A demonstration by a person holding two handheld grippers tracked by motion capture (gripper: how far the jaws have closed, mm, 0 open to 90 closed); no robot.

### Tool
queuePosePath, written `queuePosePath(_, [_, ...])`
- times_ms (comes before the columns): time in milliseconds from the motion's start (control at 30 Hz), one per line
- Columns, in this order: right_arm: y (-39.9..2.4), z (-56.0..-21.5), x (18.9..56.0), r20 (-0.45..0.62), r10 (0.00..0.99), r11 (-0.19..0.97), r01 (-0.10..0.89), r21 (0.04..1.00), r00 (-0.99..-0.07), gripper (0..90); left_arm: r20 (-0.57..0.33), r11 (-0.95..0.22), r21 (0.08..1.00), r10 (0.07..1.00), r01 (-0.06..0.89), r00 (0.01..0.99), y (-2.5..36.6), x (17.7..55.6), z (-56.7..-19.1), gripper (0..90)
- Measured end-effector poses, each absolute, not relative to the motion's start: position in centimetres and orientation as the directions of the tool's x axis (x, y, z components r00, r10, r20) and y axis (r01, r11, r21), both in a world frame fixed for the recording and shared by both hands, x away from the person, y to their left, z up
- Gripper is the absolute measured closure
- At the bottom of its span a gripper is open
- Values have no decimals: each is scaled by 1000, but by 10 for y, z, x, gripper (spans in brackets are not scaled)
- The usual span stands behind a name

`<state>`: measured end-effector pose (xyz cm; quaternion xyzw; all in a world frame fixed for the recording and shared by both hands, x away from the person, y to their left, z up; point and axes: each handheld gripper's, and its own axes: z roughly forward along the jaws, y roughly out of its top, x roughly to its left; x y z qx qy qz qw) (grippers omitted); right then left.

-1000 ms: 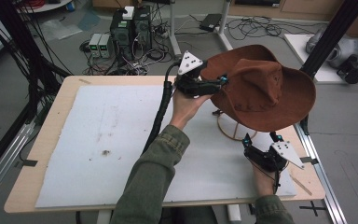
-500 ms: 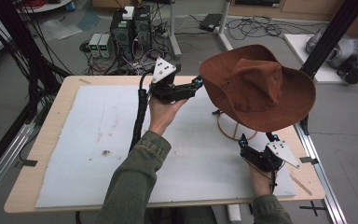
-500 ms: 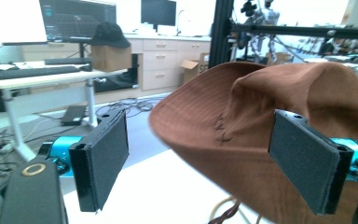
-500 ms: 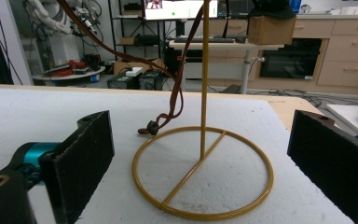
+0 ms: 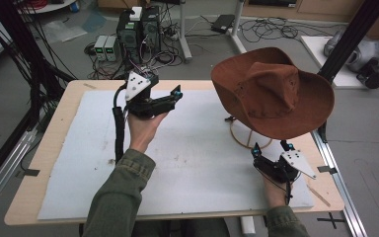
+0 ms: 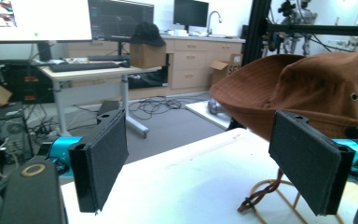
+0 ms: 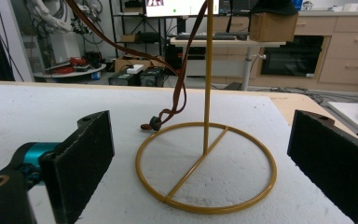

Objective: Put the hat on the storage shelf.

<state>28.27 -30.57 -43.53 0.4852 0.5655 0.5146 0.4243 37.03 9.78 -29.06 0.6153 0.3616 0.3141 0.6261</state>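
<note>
On the desk (image 5: 69, 148), seen from above, a white sheet (image 5: 197, 148) covers most of the top. A brown hat (image 5: 271, 91) sits on a wire stand (image 5: 237, 136) at the far right. My left gripper (image 5: 176, 94) is lifted over the sheet's far middle, pointing right toward the hat, well apart from it. My right gripper (image 5: 271, 147) rests low at the near right, just beside the stand's base, its fingers apart.

In the left gripper view, my fingers (image 6: 100, 158) stand wide apart with nothing between them. The hat (image 6: 317, 93) hangs ahead to the right, its cord (image 6: 265, 193) dangling onto the stand (image 6: 279, 212).

In the right gripper view, my fingers (image 7: 81, 156) are spread wide on either side of the stand's yellow ring (image 7: 205, 205). The post (image 7: 208, 70) rises from its middle, and the cord (image 7: 179, 93) ends on the sheet just left of the ring.
</note>
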Motion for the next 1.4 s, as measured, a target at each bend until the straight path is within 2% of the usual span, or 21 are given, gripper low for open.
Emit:
queuePosePath(533, [-301,-438,282,11,986,8,115,993,-164,63,-82,71,997,883,42,462,155,338,-302,198])
queuePosePath(1000, [-301,-439,283,3,987,17,124,992,-164,63,-156,146,988,946,58,284,226,306,-343,197])
queuePosePath(1167, [-301,-439,284,1,987,20,126,992,-159,63,-139,130,990,967,58,215,243,294,-359,195])
queuePosePath(1400, [-301,-441,284,-4,988,25,131,991,-158,63,-109,109,994,985,11,133,257,279,-383,208])
